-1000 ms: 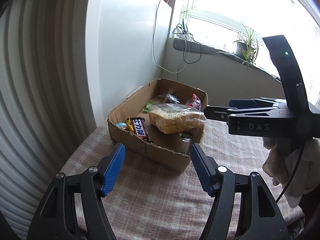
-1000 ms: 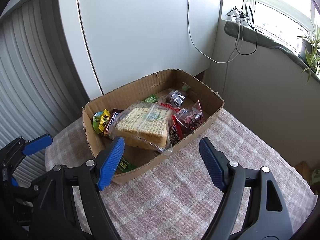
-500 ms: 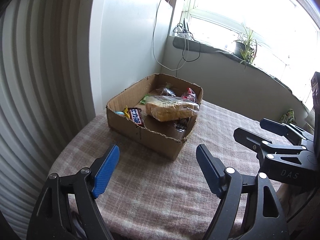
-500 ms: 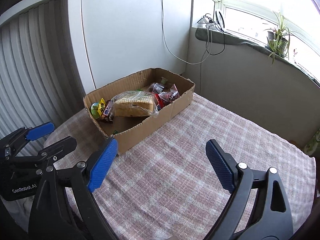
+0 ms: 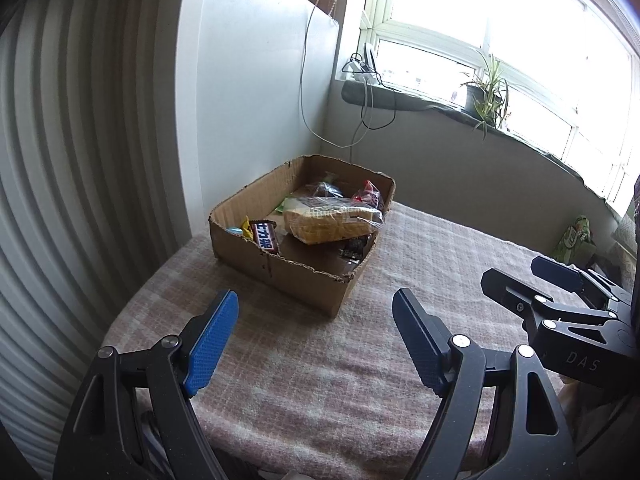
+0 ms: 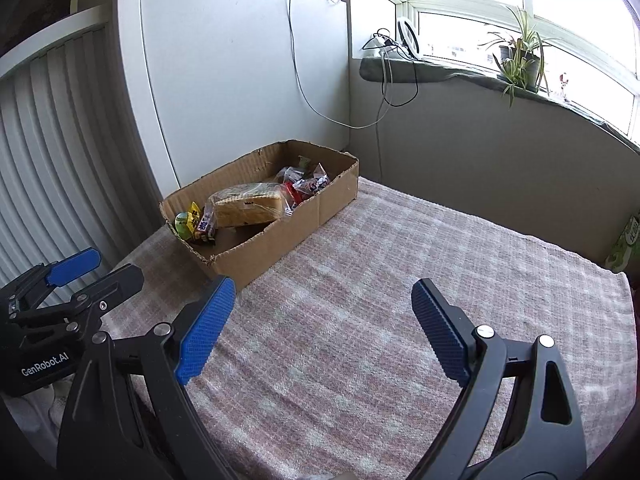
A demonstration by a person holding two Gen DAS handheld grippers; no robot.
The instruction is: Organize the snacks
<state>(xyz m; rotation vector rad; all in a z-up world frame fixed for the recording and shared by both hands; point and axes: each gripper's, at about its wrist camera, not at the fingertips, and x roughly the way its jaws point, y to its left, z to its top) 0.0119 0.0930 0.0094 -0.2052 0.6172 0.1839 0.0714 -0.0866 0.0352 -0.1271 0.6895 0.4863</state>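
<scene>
Leftmost, the left gripper [image 5: 314, 338] hovers low over the near worktop [image 5: 360, 380], jaws spread and holding nothing. Beyond it, at the far left corner, the cardboard box [image 5: 280, 276] holds a wrapped bread loaf [image 5: 332, 224] and a candy bar [image 5: 266, 236]. Rightward, the right gripper [image 6: 320, 332] hangs likewise released, empty.
</scene>
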